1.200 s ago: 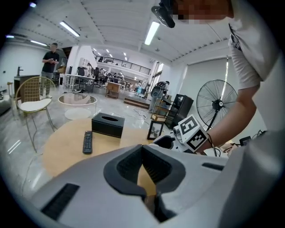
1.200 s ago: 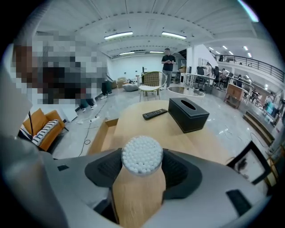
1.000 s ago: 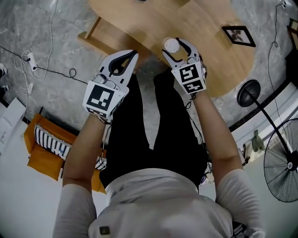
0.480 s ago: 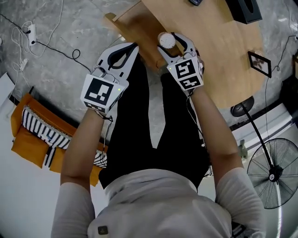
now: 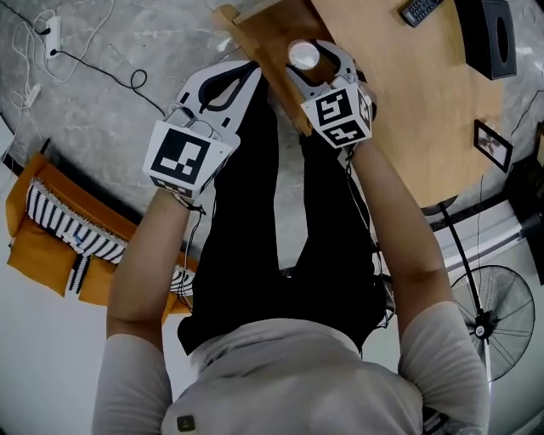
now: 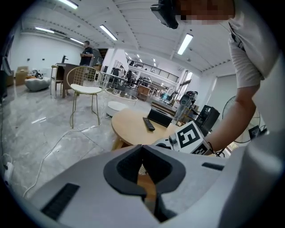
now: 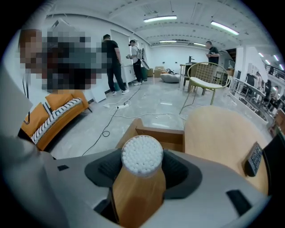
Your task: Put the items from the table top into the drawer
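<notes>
My right gripper [image 5: 306, 54] is shut on a wooden jar of cotton swabs [image 5: 303, 55], held upright over the open wooden drawer [image 5: 259, 38] at the round table's [image 5: 399, 93] edge. In the right gripper view the jar [image 7: 138, 182] fills the jaws of the right gripper [image 7: 139, 171], white swab tops facing up, with the drawer [image 7: 156, 136] just beyond. My left gripper [image 5: 248, 70] hangs beside the drawer's near corner, shut with nothing in it; its closed tips [image 6: 143, 149] meet in the left gripper view.
On the table lie a black remote [image 5: 420, 10], a black box [image 5: 491, 34] and a small picture frame [image 5: 495, 144]. A standing fan [image 5: 497, 327] is at the right, an orange cushioned seat [image 5: 51, 229] at the left. Cables cross the marble floor.
Both grippers have moved along the table edge toward the open drawer. The jar, still gripped, has gone from over the tabletop's rim to over the drawer.
</notes>
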`<state>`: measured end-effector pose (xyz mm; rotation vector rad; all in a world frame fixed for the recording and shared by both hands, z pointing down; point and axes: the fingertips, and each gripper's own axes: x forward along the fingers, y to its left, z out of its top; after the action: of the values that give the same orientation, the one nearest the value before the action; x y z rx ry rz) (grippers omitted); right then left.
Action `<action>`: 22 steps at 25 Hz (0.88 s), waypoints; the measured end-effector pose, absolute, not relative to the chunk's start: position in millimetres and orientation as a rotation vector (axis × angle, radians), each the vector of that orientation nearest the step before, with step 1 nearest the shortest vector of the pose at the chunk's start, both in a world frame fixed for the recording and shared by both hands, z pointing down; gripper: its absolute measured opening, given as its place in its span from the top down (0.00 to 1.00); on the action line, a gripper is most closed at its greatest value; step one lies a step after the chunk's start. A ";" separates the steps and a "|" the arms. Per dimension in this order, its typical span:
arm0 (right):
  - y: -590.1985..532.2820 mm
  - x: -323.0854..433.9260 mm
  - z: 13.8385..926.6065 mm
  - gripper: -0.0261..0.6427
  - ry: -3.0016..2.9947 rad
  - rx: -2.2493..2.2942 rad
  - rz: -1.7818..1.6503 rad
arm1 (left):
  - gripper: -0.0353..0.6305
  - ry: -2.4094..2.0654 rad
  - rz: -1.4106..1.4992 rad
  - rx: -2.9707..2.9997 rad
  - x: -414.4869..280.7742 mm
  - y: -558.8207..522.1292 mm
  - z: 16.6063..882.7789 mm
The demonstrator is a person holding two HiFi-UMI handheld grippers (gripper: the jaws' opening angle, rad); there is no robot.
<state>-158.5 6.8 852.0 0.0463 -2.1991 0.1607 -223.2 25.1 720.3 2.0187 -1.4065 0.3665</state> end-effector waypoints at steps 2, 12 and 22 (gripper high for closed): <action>7.5 -165.0 864.7 0.53 -2.189 0.035 0.143 | 0.93 -1.403 0.359 2.015 -225.7 25.1 728.9; 17.9 -187.2 897.2 0.53 -2.150 0.015 0.030 | 0.93 -1.388 0.353 1.982 -237.7 32.4 762.3; 13.8 -185.9 912.1 0.53 -2.130 0.085 0.100 | 0.93 -1.383 0.344 1.967 -241.3 31.9 768.4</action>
<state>-185.9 13.8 912.1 0.0855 -2.1300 0.0999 -241.3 31.9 768.4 1.9673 -1.3826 0.3439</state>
